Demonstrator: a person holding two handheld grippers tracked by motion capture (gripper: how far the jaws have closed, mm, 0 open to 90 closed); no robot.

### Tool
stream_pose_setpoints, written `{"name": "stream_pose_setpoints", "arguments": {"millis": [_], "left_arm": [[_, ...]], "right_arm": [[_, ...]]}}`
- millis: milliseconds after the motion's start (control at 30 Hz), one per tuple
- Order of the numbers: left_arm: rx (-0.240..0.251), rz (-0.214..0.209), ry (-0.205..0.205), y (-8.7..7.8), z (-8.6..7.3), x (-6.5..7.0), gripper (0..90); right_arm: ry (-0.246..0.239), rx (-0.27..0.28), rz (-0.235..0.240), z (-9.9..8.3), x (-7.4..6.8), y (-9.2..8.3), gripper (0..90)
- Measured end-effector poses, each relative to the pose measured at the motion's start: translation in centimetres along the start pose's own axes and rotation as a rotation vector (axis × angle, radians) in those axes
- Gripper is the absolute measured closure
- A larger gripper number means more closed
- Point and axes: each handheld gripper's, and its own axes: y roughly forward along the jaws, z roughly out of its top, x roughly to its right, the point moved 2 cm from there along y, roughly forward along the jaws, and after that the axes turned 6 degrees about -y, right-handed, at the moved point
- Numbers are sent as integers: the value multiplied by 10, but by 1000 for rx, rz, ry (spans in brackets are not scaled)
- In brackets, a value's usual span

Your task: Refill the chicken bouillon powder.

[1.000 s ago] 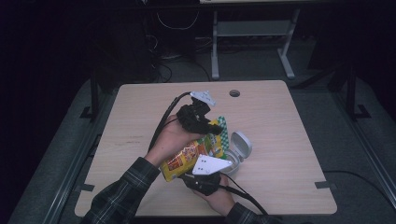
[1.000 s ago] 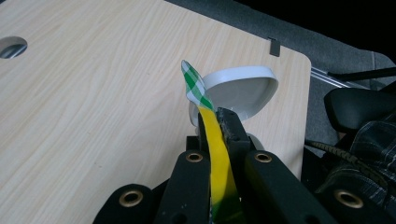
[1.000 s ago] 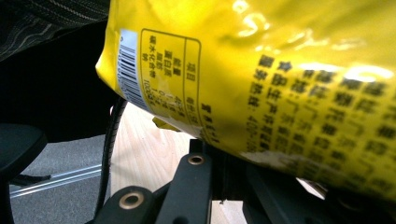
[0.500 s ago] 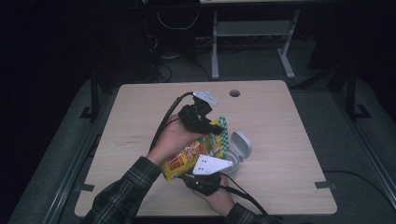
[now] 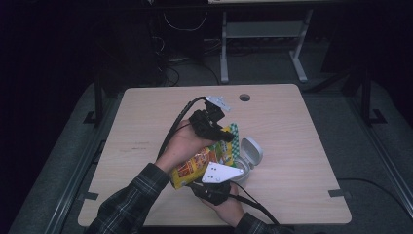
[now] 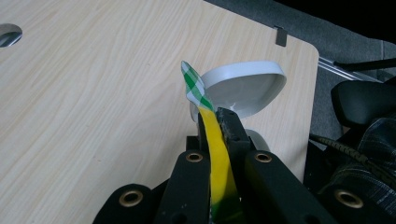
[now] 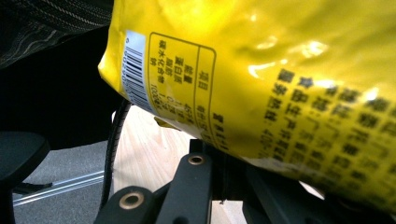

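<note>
**Mia:** Where was the snack bag point(image 5: 202, 163)?

**Ben:** It was in the lower middle of the high view, held up over the table point(image 5: 146, 117). It was yellow, with a green checked strip at its top edge.

**Mia:** Who held it?

**Ben:** Both grippers did. The left gripper point(image 5: 210, 127) was just above the middle of the frame, pinched tight on the top edge of the bag. In the left gripper view, the yellow edge point(image 6: 217, 154) ran straight up between the two black jaws, and the green tip stuck out past them.

**Mia:** And the other one?

**Ben:** The right gripper point(image 5: 214, 187) was at the bottom middle, under the bag. In the right gripper view, the bag point(image 7: 280, 84) covered the tips of the jaws, but they looked closed on its lower edge.

**Mia:** Was anything close by?

**Ben:** Yes. A little grey box point(image 5: 246, 163) with its lid up sat just to the right of the bag. In the left gripper view the lid point(image 6: 243, 88) stood right behind the green tip.

**Mia:** Was there room to move?

**Ben:** Lots. The left side of the table was bare, and so was the right side. A round hole point(image 5: 244, 97) sat near the far edge. The near edge was just behind the right hand point(image 5: 226, 209).
</note>
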Motion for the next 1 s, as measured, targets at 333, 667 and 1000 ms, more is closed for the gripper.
{"name": "stream_pose_setpoints", "arguments": {"millis": [333, 667, 1000], "left_arm": [[-1, 1, -7, 0, 0, 0, 900], [-6, 5, -16, 3, 0, 2, 900], [-9, -6, -19, 3, 1, 1, 900]], "right_arm": [[2, 0, 0, 2, -2, -1, 900], [7, 1, -2, 1, -3, -1, 900], [0, -2, -1, 1, -2, -1, 900]]}}
